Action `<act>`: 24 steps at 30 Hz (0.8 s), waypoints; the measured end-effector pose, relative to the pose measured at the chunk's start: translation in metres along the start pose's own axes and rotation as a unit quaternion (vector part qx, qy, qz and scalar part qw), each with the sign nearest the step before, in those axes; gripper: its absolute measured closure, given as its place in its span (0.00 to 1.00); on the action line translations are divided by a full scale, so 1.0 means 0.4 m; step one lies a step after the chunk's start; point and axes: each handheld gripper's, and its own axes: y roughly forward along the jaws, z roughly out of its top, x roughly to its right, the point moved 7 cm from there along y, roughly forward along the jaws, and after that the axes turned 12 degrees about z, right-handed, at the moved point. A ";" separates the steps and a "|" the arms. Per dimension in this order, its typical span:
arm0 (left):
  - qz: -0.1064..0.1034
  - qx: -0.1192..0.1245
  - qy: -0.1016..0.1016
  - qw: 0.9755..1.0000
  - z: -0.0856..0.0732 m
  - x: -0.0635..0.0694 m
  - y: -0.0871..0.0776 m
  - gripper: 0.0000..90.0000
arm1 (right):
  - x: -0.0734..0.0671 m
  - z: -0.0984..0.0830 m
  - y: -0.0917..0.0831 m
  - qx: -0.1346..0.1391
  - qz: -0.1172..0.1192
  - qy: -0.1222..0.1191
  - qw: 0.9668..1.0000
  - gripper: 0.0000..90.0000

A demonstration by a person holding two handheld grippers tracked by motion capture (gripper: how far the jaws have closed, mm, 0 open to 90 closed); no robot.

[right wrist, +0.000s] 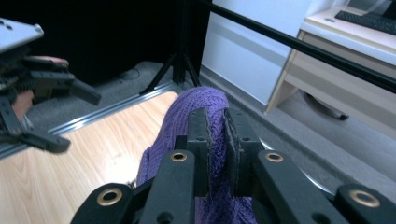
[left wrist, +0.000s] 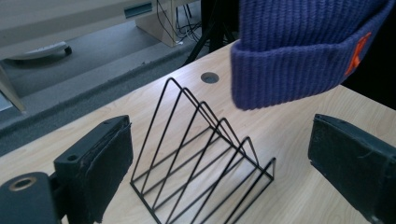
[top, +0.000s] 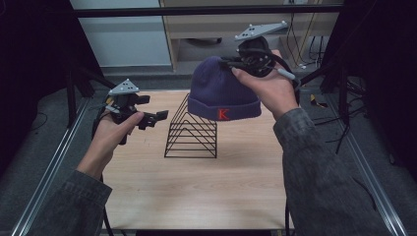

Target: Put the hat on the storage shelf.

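One purple beanie, bearing one red letter K. One black wire rack on one wooden table; the rack shows about five triangular loops in the left gripper view, though the exact number is hard to tell. Two grippers: the left gripper and the right gripper. Two hands, two grey sleeves. One round hole in the tabletop

A pale wooden table carries a black wire rack of triangular dividers near its middle. A small round grey disc, perhaps a cable grommet, sits in the tabletop behind it.
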 end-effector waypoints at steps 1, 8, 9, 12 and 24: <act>-0.001 0.000 0.000 1.000 0.003 -0.002 0.001 0.07 | -0.002 0.016 0.018 0.006 0.001 -0.003 1.000 0.91; -0.001 0.003 -0.007 1.000 0.009 -0.011 -0.012 0.07 | -0.030 0.050 0.071 0.017 0.007 -0.003 1.000 0.91; 0.000 0.000 -0.007 1.000 0.007 -0.009 -0.012 0.07 | -0.036 0.052 0.080 0.016 0.007 -0.003 1.000 0.91; -0.004 -0.003 -0.010 1.000 -0.003 -0.010 -0.019 0.08 | -0.057 0.057 0.110 0.013 0.010 -0.002 1.000 0.91; -0.002 -0.013 -0.008 1.000 -0.036 -0.026 -0.020 0.08 | -0.119 0.061 0.158 0.011 0.031 -0.007 0.999 0.91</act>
